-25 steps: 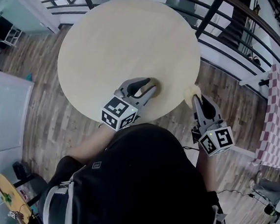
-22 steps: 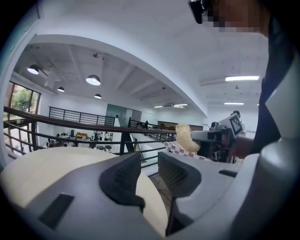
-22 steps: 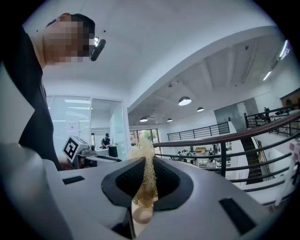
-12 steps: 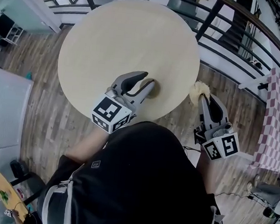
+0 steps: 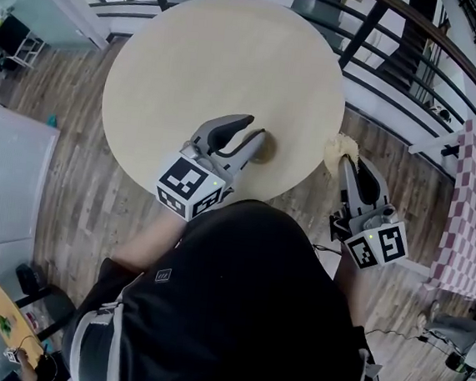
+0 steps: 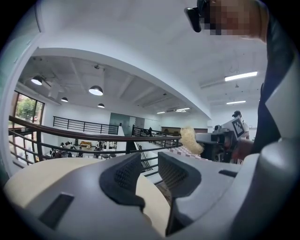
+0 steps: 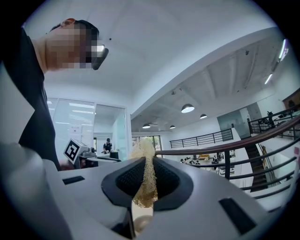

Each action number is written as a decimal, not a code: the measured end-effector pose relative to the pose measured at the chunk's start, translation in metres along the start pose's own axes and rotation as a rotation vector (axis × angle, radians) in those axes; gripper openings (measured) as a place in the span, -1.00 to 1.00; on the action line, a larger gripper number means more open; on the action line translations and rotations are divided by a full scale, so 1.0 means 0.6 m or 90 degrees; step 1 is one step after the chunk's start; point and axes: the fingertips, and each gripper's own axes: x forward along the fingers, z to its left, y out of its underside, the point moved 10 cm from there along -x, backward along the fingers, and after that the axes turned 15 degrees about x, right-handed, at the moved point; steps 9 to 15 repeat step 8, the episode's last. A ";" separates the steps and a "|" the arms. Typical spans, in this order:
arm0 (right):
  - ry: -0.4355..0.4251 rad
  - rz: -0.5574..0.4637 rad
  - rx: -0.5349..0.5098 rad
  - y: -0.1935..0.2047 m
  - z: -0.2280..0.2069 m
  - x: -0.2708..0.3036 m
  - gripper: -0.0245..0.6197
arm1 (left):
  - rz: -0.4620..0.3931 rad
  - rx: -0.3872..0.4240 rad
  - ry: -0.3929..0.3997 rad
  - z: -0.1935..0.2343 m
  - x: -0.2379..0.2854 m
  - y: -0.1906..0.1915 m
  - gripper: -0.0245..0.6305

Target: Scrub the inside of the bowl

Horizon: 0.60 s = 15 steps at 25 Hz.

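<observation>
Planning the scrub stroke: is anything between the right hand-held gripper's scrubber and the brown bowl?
Nothing visible: only open air and bare round beige table lie between the beige fibrous scrubber, pinched in the right hand-held gripper, and the small brown bowl by the left hand-held gripper.

Pale-yellow scrubber [image 7: 146, 183], cream table [image 5: 225, 59]

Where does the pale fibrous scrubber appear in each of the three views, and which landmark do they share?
Head view: fibrous scrubber right of centre, just off the table edge.
Left gripper view: right of centre, above the jaws.
Right gripper view: centre, clamped in the right tool.
Shared landmark: the dark railing.
</observation>
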 end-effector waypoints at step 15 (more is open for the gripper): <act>-0.001 0.005 0.004 0.005 -0.005 0.003 -0.75 | 0.001 -0.008 0.008 -0.004 0.008 0.004 -0.57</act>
